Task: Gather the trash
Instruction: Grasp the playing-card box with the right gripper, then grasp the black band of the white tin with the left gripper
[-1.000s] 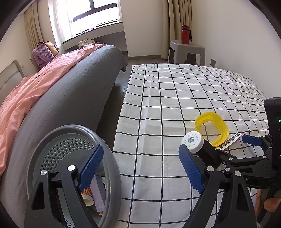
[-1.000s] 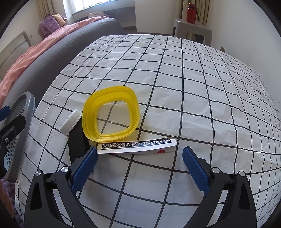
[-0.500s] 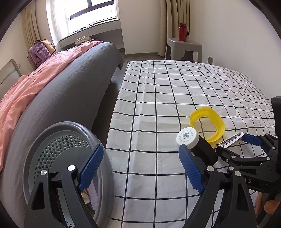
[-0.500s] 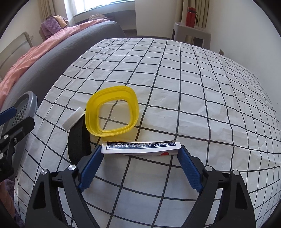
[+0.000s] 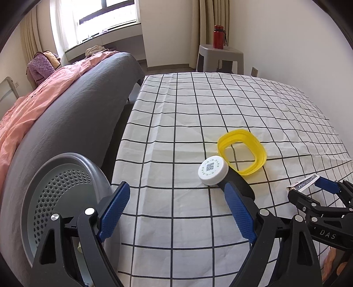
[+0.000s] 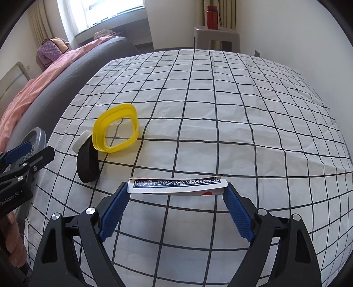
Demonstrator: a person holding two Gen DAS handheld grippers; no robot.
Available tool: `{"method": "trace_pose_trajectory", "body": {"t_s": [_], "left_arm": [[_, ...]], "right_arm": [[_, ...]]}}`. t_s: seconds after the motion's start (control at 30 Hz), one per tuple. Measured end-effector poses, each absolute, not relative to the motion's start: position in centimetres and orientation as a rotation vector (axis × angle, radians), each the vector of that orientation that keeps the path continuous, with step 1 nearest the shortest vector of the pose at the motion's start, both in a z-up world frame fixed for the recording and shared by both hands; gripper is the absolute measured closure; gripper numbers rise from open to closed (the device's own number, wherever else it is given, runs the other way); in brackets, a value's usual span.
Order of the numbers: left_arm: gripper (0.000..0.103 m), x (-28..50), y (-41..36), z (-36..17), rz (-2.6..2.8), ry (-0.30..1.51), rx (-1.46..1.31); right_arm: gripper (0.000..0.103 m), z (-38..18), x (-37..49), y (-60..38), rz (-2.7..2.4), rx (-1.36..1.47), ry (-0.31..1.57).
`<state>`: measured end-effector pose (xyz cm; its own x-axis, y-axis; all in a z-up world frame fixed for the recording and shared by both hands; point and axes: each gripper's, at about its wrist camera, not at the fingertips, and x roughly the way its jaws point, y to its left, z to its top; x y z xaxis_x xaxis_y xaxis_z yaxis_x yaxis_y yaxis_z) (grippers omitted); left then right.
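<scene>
A blue-backed card packet (image 6: 176,186) lies on the checked cloth, and my right gripper (image 6: 176,194) is closed on its two ends; it also shows in the left wrist view (image 5: 305,184). A black bottle (image 6: 87,163) with a white cap (image 5: 213,170) lies beside a yellow ring (image 6: 115,130), which also shows in the left wrist view (image 5: 242,152). My left gripper (image 5: 176,212) is open and empty, just short of the bottle. The grey perforated bin (image 5: 50,192) sits at the table's left edge, under my left finger.
A grey bed with a pink blanket (image 5: 44,92) runs along the left. A grey stool (image 5: 220,57) with a red bottle (image 5: 218,15) stands past the table's far edge. A wall is close on the right.
My right gripper moved forward and closed its fingers onto the ends of the card packet. My left gripper backed off and rose a little, still open.
</scene>
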<state>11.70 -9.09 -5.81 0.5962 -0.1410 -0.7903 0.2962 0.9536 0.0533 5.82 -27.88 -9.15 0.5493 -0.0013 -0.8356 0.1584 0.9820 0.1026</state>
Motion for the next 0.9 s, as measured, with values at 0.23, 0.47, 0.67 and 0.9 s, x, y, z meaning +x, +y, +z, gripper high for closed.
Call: {"method": "trace_pose_trajectory", "body": {"t_s": [0.23,0.47,0.67,0.9], "left_arm": [[0.019,10.6,-11.6,-7.0,-0.303,0.9,0.219],[0.02,11.1,-13.1,-8.0,-0.317,0.949,0.19],[0.02,11.6,-14.2,-9.0,-0.317,0.971,0.191],[0.038,12.3,-14.4,-9.5,-0.316,0.988,0.192]], "right_arm": [[0.02,-7.8,5.2,-28.5,-0.082,0.196,0.952],[0.02,-6.1,4.5,-30.1,-0.104,0.218,0.911],[0.02,-5.5,4.1,-32.0,-0.131,0.254,0.891],[0.02,-6.0,4.0,-32.4,-0.129,0.259,0.902]]}}
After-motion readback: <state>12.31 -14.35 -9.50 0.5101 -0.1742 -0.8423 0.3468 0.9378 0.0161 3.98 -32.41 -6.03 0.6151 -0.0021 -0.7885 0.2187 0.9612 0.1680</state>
